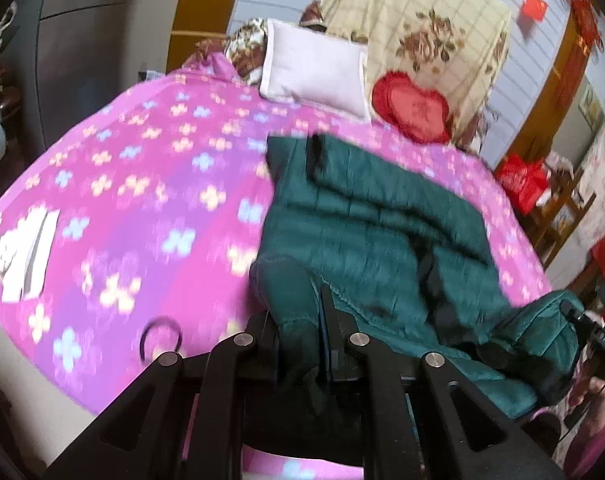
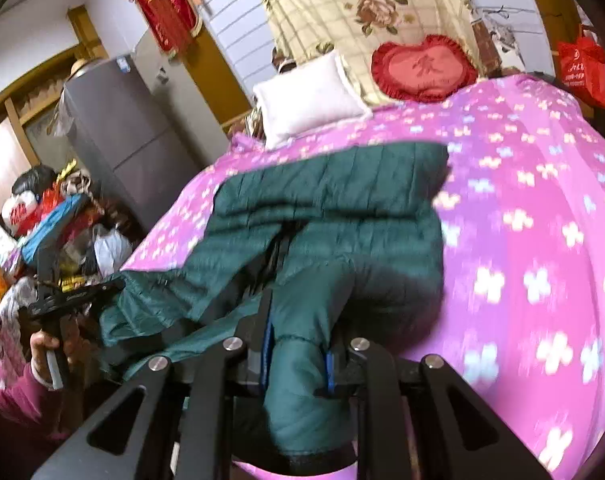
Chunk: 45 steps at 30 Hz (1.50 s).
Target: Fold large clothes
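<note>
A dark green quilted jacket (image 1: pixel 374 224) lies on a pink flowered bed cover (image 1: pixel 142 184). My left gripper (image 1: pixel 298 320) is shut on a bunched fold of the jacket at its near edge. My right gripper (image 2: pixel 298 328) is shut on another padded fold of the same jacket (image 2: pixel 342 208), which stretches away across the cover (image 2: pixel 542 200). In the left wrist view the right gripper (image 1: pixel 582 320) shows at the far right, clamped on the jacket's corner. In the right wrist view the left gripper (image 2: pixel 74 296) shows at the left, held by a hand and gripping the jacket's edge.
A white pillow (image 1: pixel 314 64), a red heart cushion (image 1: pixel 414 108) and a floral quilt (image 1: pixel 422 20) sit at the head of the bed. A white paper (image 1: pixel 26 256) and a black hair band (image 1: pixel 160 336) lie on the cover. A grey fridge (image 2: pixel 118 128) and clutter (image 2: pixel 50 224) stand left of the bed.
</note>
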Motion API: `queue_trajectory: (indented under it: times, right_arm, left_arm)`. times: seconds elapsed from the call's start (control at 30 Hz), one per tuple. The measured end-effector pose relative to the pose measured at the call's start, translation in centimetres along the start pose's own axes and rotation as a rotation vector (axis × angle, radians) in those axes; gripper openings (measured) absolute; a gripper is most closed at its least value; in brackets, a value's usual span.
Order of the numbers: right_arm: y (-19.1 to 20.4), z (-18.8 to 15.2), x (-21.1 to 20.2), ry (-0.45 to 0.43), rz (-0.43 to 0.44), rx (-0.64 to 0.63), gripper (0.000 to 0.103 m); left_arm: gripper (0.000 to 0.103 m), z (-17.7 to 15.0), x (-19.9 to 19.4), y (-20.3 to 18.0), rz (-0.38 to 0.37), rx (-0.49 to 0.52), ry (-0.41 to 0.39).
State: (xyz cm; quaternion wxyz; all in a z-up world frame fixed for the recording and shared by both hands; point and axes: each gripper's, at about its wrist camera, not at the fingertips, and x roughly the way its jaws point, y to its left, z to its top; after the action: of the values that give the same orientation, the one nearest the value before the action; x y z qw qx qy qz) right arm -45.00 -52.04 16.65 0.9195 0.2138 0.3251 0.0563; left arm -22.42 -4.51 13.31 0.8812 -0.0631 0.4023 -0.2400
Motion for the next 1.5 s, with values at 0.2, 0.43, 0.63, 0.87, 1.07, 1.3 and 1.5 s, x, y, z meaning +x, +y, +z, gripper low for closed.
queue_trajectory:
  times: [0.2,0.43,0.63,0.87,1.07,1.3,1.5]
  right_arm:
    - [-1.9,5.4,2.2,-0.080,-0.033,0.053,0.019]
    - [-4.8,11.9,7.7,-0.090,-0.107,0.077,0.019]
    - [-8.8,16.5,12.9,-0.075,-0.168,0.128,0.019]
    - [-13.4,18.4,20.6,-0.012,-0.232,0.243,0.020]
    - [-15.9,17.3,24.9,0.016,-0.240,0.332,0.026]
    - [-13.7,18.5,20.5,-0.081,-0.170,0.296,0.079]
    - [-8.8,19.4,16.5,-0.171,-0.193,0.145,0.079]
  left_arm:
    - [0.000,5.8,2.9,-1.8,0.010,-0.026,-0.086]
    - [0.000,12.3,10.1,-2.7,0.075,-0.071,-0.080]
    - [0.000,15.5,16.6,-1.2,0.106,-0.131,-0.041]
    - [0.009,16.6,21.9,1.2,-0.001,-0.236,0.011]
    - [0.039,16.4,17.8,0.6,-0.018,-0.192,-0.053]
    - [0.047,15.1,14.4,-0.5,0.066,-0.119,-0.163]
    - [0.047,13.0,16.4,-2.1,0.115,-0.079,-0.098]
